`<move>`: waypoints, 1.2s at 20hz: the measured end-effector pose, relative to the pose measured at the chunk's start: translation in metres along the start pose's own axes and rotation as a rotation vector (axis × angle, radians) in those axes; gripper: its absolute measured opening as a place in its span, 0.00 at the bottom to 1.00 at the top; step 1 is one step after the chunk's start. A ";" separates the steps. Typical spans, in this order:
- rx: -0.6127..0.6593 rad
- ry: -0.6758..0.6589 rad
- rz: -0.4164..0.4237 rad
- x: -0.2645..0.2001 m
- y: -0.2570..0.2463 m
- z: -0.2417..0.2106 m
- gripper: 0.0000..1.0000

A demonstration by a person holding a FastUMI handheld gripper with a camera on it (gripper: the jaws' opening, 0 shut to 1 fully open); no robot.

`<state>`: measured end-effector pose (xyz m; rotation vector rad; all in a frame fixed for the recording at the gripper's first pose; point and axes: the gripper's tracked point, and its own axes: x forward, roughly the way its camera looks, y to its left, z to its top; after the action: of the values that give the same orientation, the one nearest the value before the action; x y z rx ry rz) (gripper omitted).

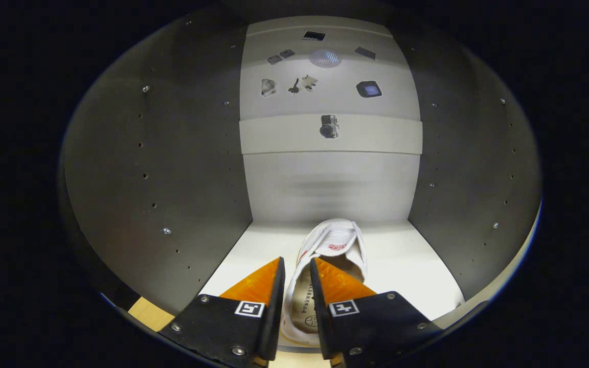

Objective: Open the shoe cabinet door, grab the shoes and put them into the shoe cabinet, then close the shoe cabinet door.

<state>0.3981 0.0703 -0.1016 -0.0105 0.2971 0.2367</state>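
Shoe (pixel 333 245) inspection: we found one white shoe lying on the pale floor (pixel 407 271) of the shoe cabinet (pixel 172 168), its toe pointing toward the back panel (pixel 330 184). We observed the tool (pixel 297 268) reaching into the open compartment, its two fingers nearly together and pinching the left side wall of the shoe near the heel opening, one finger outside, the other inside the shoe. We noted grey side walls with rows of small holes on both sides.
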 end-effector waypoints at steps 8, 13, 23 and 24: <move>0.017 -0.101 -0.027 -0.074 0.002 0.024 0.43; 0.014 -0.150 -0.054 -0.139 0.004 0.034 0.45; -0.028 -0.227 -0.111 -0.278 0.023 0.034 0.45; -0.032 -0.238 -0.118 -0.292 0.023 0.034 0.47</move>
<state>0.1311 0.0276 0.0168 -0.0310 0.0553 0.1235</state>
